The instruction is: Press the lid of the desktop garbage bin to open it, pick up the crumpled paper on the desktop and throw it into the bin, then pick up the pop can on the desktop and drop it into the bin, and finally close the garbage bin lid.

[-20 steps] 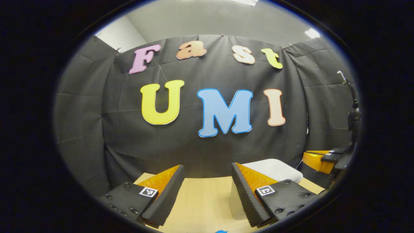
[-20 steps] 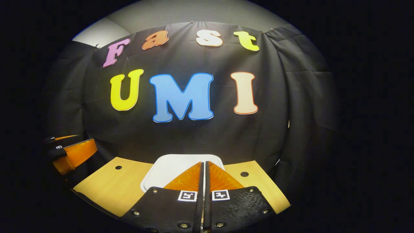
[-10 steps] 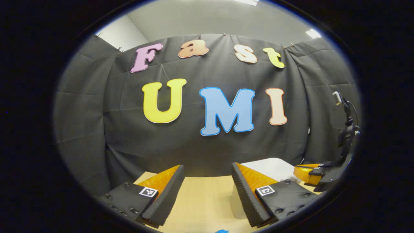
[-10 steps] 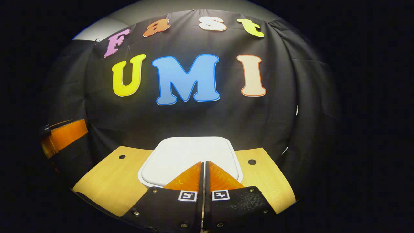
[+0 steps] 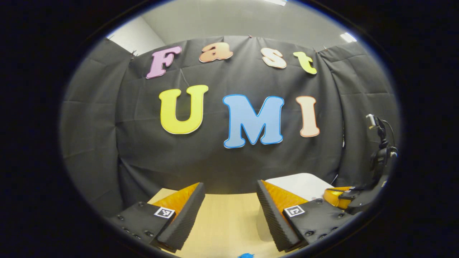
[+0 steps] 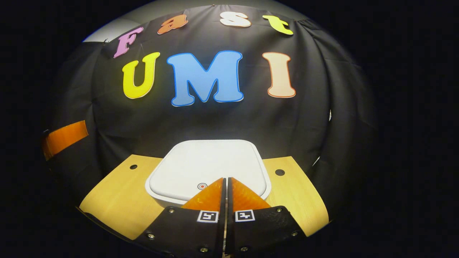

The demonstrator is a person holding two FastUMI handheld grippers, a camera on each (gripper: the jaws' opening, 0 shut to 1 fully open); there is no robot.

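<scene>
The white garbage bin (image 6: 208, 168) sits at the back of the wooden table with its flat lid down; a small red dot (image 6: 202, 186) marks the lid near its front edge. My right gripper (image 6: 226, 181) is shut with nothing between its fingers, its tips just above the lid's front edge beside the dot. In the left gripper view the bin (image 5: 304, 184) shows at right behind my open left gripper (image 5: 230, 195), which hovers over bare table. The right gripper (image 5: 339, 196) shows there too, over the bin's near side. A blue scrap (image 5: 245, 255) peeks at the bottom edge.
The wooden table (image 6: 118, 193) has two small round holes (image 6: 133, 167) (image 6: 279, 172) flanking the bin. The black cloth wall hangs close behind the bin. A mount with a cable (image 5: 380, 150) rises from the right gripper at the far right.
My right gripper has tilted down and come closer to the bin, so the lid and its red dot now show. The left gripper has barely moved.
</scene>
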